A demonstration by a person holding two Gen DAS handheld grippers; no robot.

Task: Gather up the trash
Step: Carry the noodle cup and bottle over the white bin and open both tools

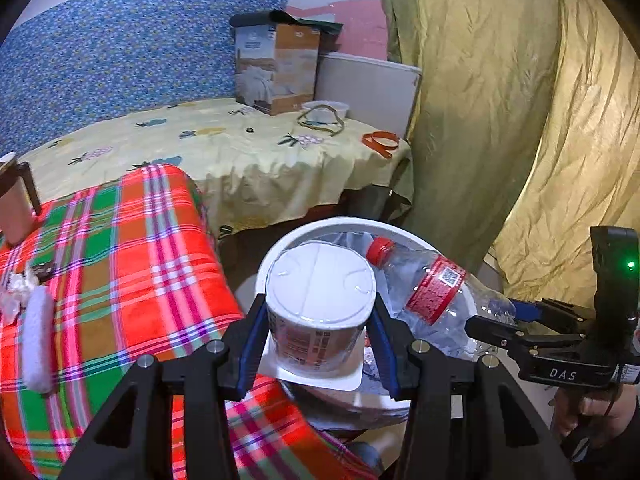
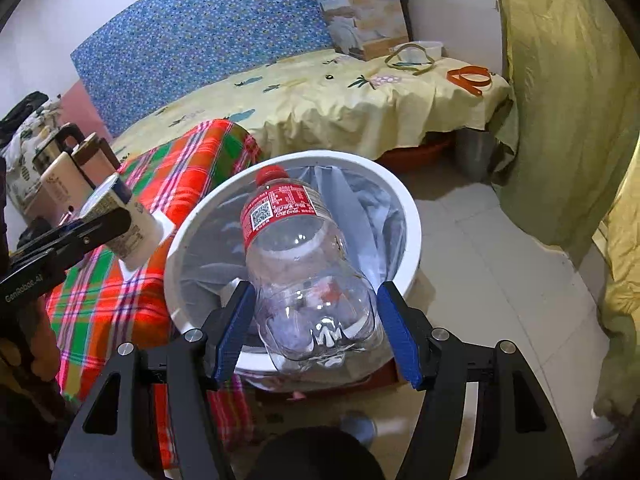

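My left gripper (image 1: 318,316) is shut on a white plastic cup (image 1: 320,308), held upside down at the near left rim of the white trash bin (image 1: 276,252). The cup also shows in the right wrist view (image 2: 128,220). My right gripper (image 2: 316,316) is shut on the base of an empty clear plastic bottle (image 2: 304,264) with a red cap and red label. The bottle lies tilted over the bin (image 2: 412,216), cap pointing away. The bin is lined with a grey bag. In the left wrist view the bottle (image 1: 432,288) is right of the cup.
A table with a red-green plaid cloth (image 1: 120,264) stands left of the bin, with crumpled wrappers (image 1: 16,292) and a white roll (image 1: 38,340) on it. A bed with a yellow sheet (image 1: 224,152) lies behind, a cardboard box (image 1: 276,68) on it. Yellow curtains (image 1: 500,100) hang right.
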